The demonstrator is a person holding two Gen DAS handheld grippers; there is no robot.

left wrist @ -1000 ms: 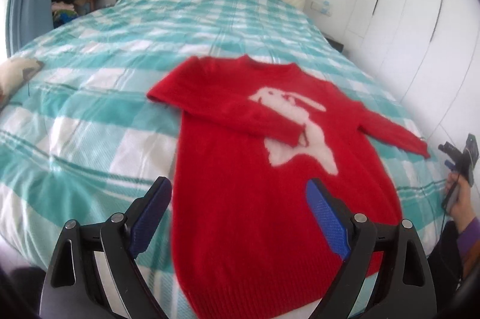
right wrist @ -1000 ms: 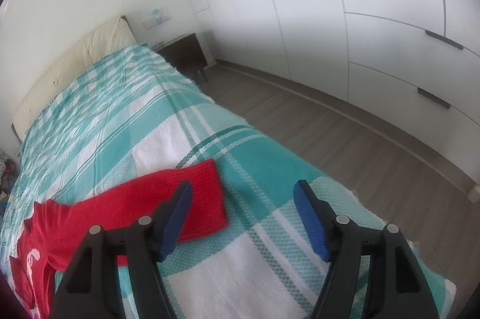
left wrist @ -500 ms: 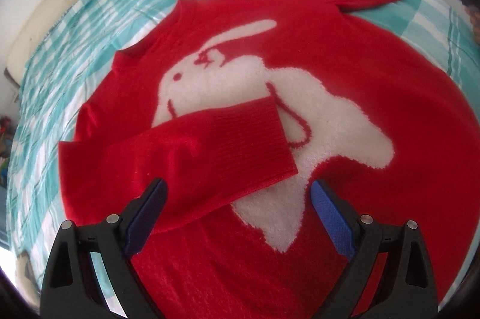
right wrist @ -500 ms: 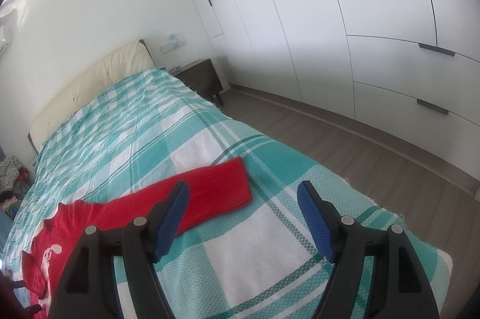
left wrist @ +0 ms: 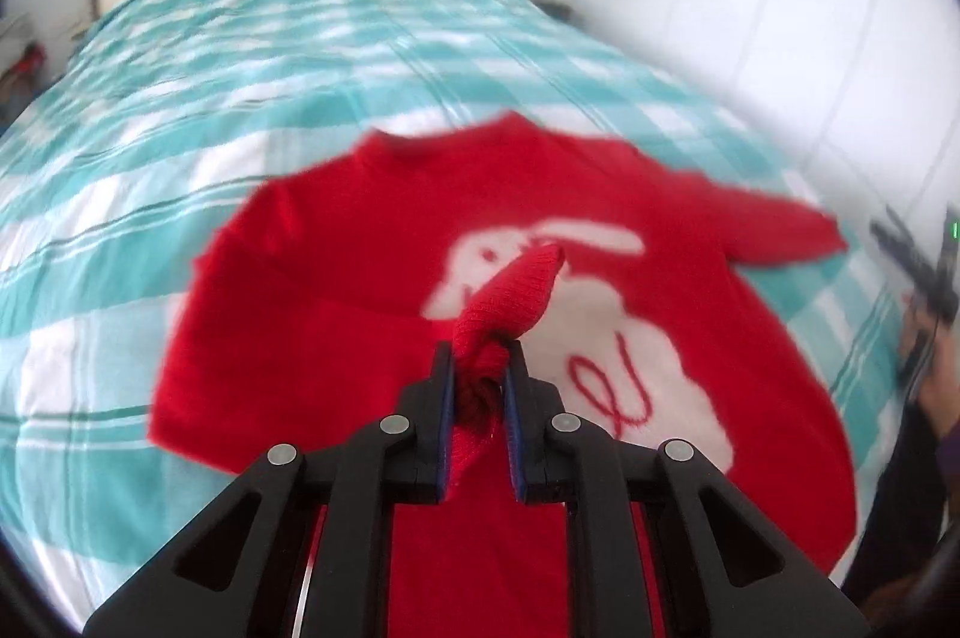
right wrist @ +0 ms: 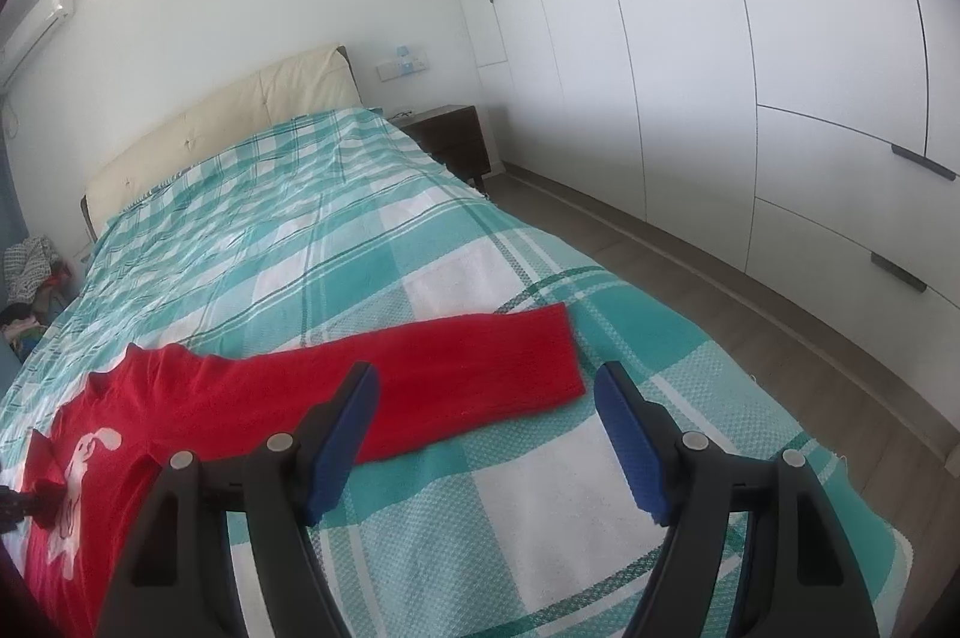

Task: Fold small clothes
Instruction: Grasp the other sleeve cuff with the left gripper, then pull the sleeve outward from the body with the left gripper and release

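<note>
A red sweater (left wrist: 360, 290) with a white rabbit on its chest lies flat on the bed. The jaws of my left gripper (left wrist: 478, 362) are closing, and the pads press on the bunched cuff of one sleeve (left wrist: 516, 296), raised over the rabbit. The other sleeve (right wrist: 480, 374) stretches out flat towards the bed's right edge. My right gripper (right wrist: 486, 374) hovers open just above it, near the cuff, with nothing between its pads. In the left wrist view the right gripper (left wrist: 918, 272) shows blurred at the far right, in a hand.
The bed has a teal and white checked cover (right wrist: 360, 230) and a cream headboard (right wrist: 240, 116). A dark nightstand (right wrist: 456, 140) and white wardrobes (right wrist: 720, 38) stand along the right, across a strip of wooden floor. A heap of clothes (right wrist: 30, 266) lies beyond the bed's far left.
My left gripper went from wide open to shut on the folded sleeve's cuff and has pulled back with it. The right gripper has drifted nearer the other sleeve's cuff, still open.
</note>
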